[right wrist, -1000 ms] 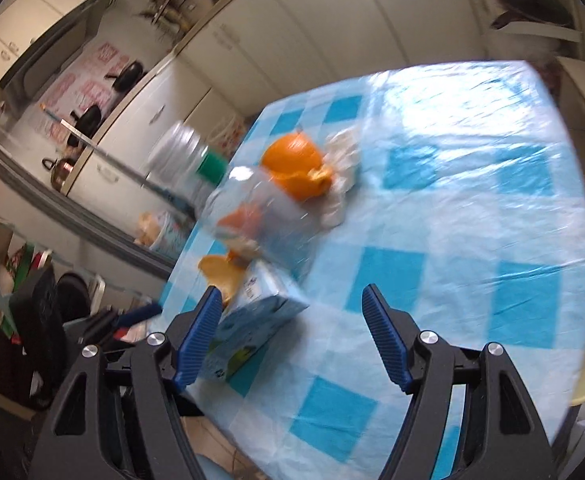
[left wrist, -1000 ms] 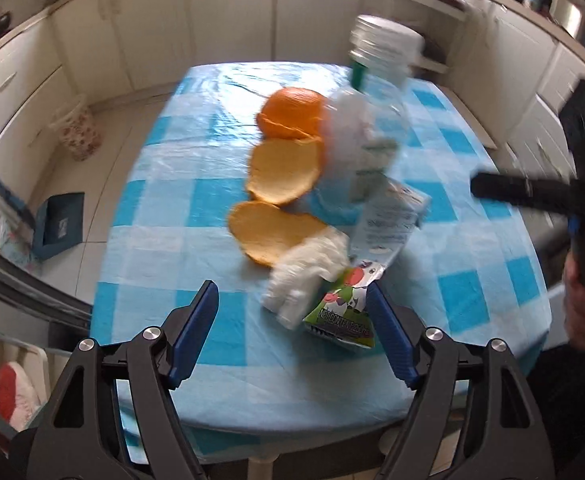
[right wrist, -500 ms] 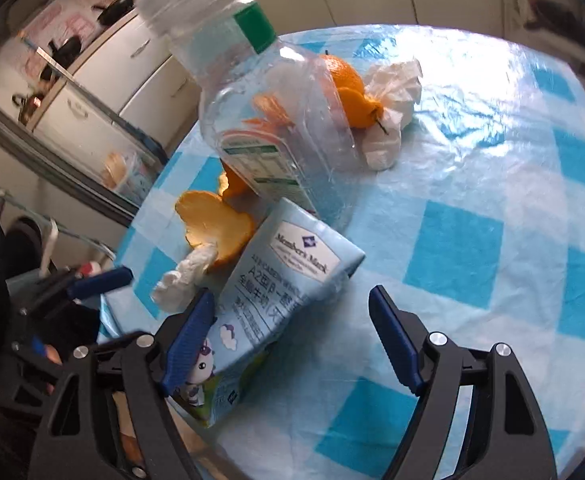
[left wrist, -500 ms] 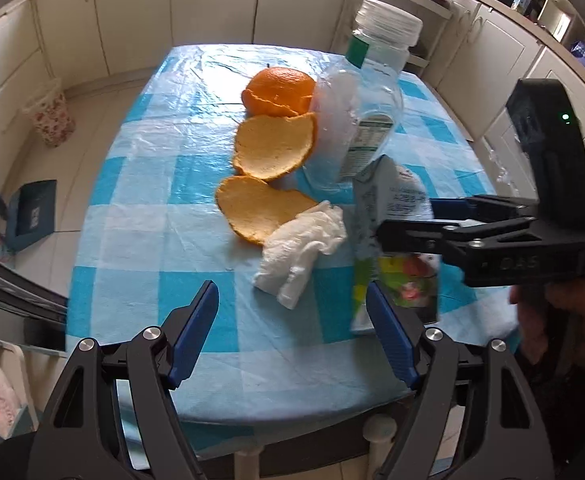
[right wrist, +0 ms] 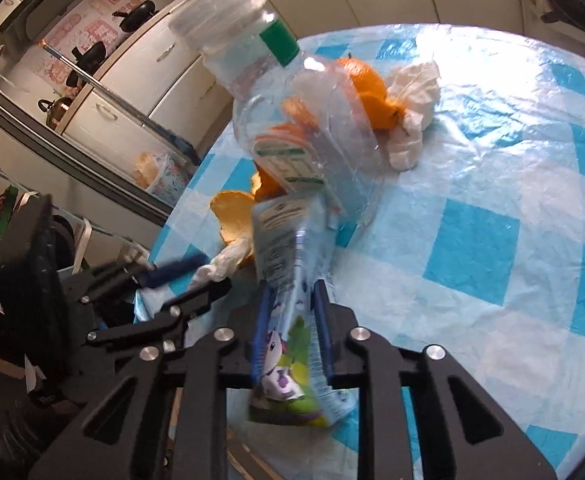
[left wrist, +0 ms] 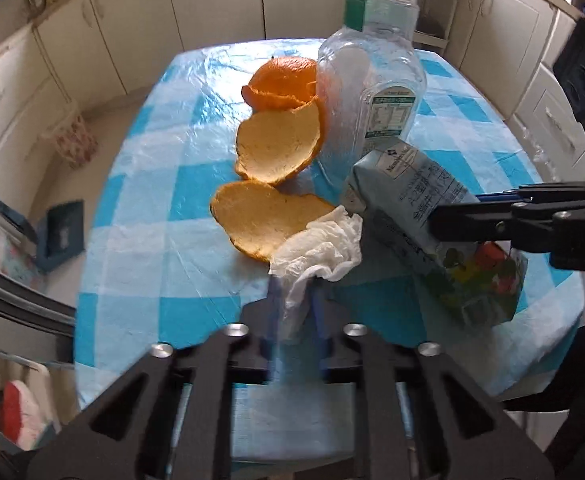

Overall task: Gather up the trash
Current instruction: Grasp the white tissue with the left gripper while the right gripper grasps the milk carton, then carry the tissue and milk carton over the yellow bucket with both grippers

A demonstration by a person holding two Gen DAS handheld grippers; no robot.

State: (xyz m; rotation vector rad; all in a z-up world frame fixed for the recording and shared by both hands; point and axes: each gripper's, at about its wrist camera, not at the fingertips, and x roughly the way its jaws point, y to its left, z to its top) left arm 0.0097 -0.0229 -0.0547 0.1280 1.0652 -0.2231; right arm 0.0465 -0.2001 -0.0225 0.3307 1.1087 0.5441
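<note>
On the blue-checked tablecloth (left wrist: 164, 208) lie orange peels (left wrist: 264, 216) and a clear plastic bottle (left wrist: 372, 92) with a white cap. My left gripper (left wrist: 294, 308) is shut on a crumpled white tissue (left wrist: 320, 248) at the near edge of the peels. My right gripper (right wrist: 290, 312) is shut on a crushed milk carton (right wrist: 288, 280), which also shows in the left wrist view (left wrist: 432, 232) with the right gripper's fingers (left wrist: 492, 216) across it. The left gripper also shows in the right wrist view (right wrist: 200, 276). The bottle (right wrist: 304, 128) stands just behind the carton.
A second white tissue (right wrist: 412, 100) lies beside an orange peel (right wrist: 368, 92) at the far side of the bottle. White kitchen cabinets (left wrist: 212, 8) surround the table. A patterned bin (left wrist: 76, 144) stands on the floor at the left.
Both grippers were open before. The left has closed on the white tissue, and the right has closed on the milk carton, which is now tilted.
</note>
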